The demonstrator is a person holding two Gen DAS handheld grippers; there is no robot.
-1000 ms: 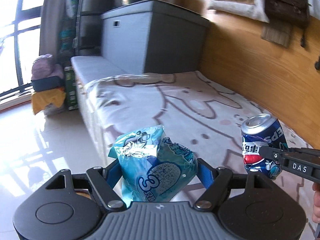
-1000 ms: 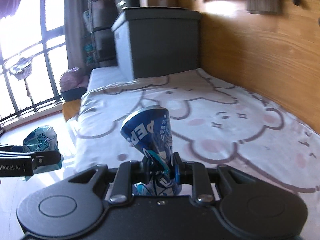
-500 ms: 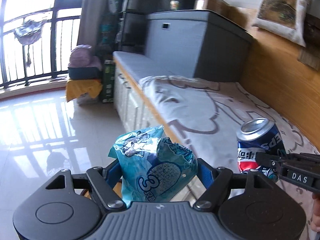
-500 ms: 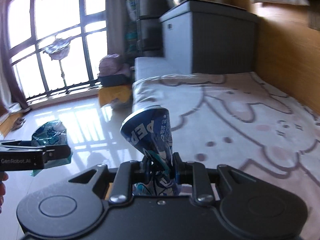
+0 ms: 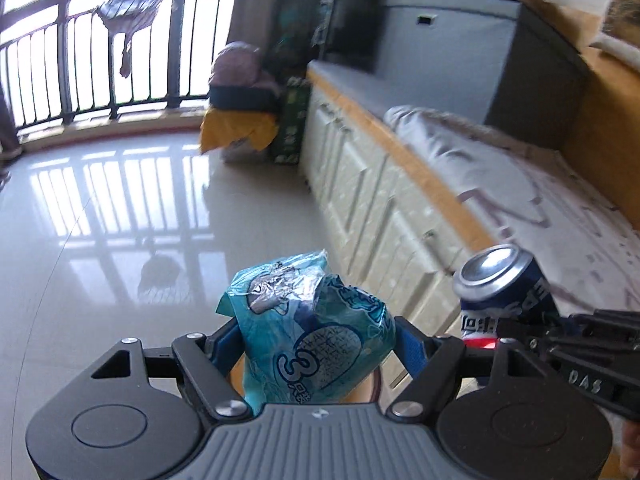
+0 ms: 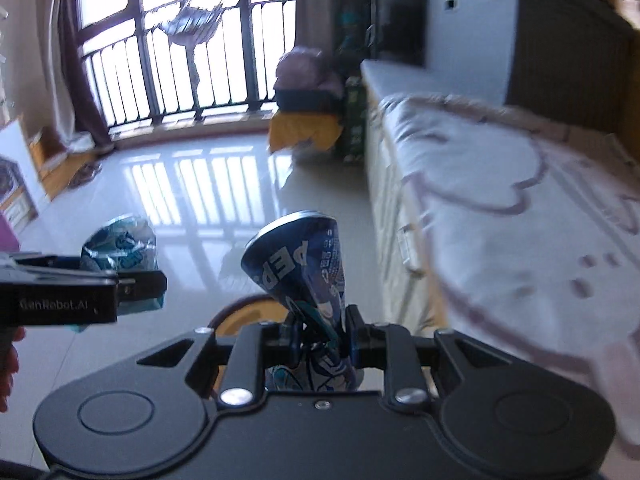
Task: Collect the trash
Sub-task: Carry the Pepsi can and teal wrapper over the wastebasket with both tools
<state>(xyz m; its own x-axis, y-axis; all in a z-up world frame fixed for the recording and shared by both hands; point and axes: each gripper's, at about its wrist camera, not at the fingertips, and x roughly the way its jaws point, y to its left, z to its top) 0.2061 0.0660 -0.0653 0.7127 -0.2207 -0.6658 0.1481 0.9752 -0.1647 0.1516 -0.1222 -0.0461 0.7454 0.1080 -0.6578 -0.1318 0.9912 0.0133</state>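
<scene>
Left wrist view: the scene ahead has swung from the bed's printed blanket [image 5: 520, 184] a second ago to the glossy tiled floor [image 5: 120, 240] and the balcony railing [image 5: 100, 60], so both hands have turned away from the bed with their loads. By my reading, pickup is over for these 2 pieces and the carry to a bin is under way; no bin shows clearly, only a round tan shape low behind the grippers.

The left gripper [image 5: 316, 340] stands wide, its blue pads pressed on a puffy teal snack bag [image 5: 316, 332], crinkled, foil showing at the torn top. The right gripper [image 6: 322, 326] is pinched nearly together on a blue Pepsi can [image 6: 304, 264], its lower end crushed flat, its top end round.
</scene>
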